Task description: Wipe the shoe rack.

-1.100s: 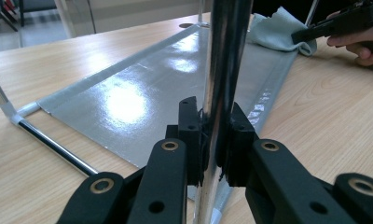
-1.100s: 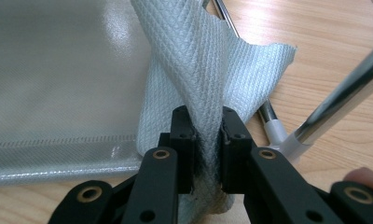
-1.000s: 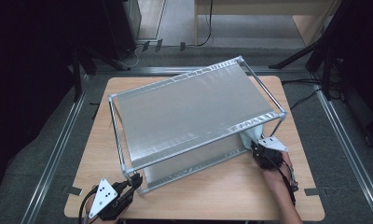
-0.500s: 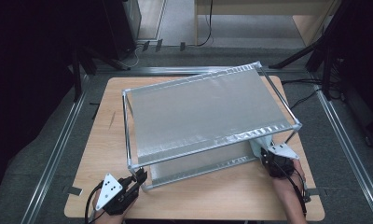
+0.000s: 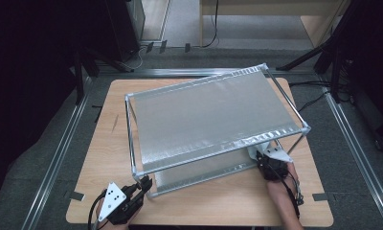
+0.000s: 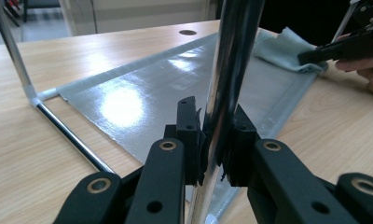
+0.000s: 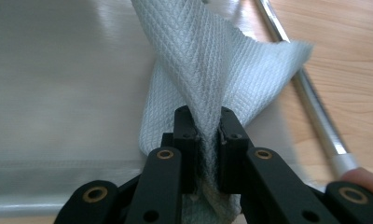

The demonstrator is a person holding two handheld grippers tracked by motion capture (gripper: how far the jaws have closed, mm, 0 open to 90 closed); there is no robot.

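A chrome-tube rack (image 5: 130,134) with two silver-grey shelves stands askew on the wooden table (image 5: 103,143). My left gripper (image 5: 144,184) is at its front left corner, shut on the upright chrome post (image 6: 229,70); the left gripper view has the pads of this gripper (image 6: 215,135) clamped on the tube. My right gripper (image 5: 262,160) reaches under the top shelf (image 5: 213,120) at the front right. It (image 7: 208,135) is shut on a pale quilted cloth (image 7: 208,60) that lies on the lower shelf (image 7: 58,70). Farther off in the left gripper view are the cloth (image 6: 287,49) and the right gripper (image 6: 315,56).
The rack's bottom rail (image 7: 306,88) runs beside the cloth on the wood. A small round hole (image 6: 188,32) is in the tabletop behind the rack. Metal floor rails (image 5: 60,148) flank the table, and dark stands and cables sit beyond its far edge.
The rack has shifted to the right, its right end swinging toward the front edge. Both grippers moved with it and kept their holds on the post and the cloth.
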